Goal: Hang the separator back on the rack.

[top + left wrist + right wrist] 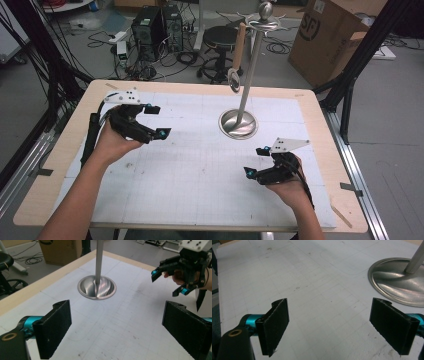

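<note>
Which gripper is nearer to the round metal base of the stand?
Right, narrowly. The right gripper sits just toward the person from the base, slightly to its right. The left gripper is farther off to the base's left. Both hold nothing.

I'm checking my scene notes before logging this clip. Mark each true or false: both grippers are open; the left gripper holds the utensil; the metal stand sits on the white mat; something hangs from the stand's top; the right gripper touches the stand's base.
1. Both grippers are open. True: the left gripper and right gripper have jaws spread wide.
2. The left gripper holds the utensil. False: it is empty.
3. The metal stand sits on the white mat. True.
4. Something hangs from the stand's top. True: a wooden-handled utensil.
5. The right gripper touches the stand's base. False: it is apart from it.
</note>
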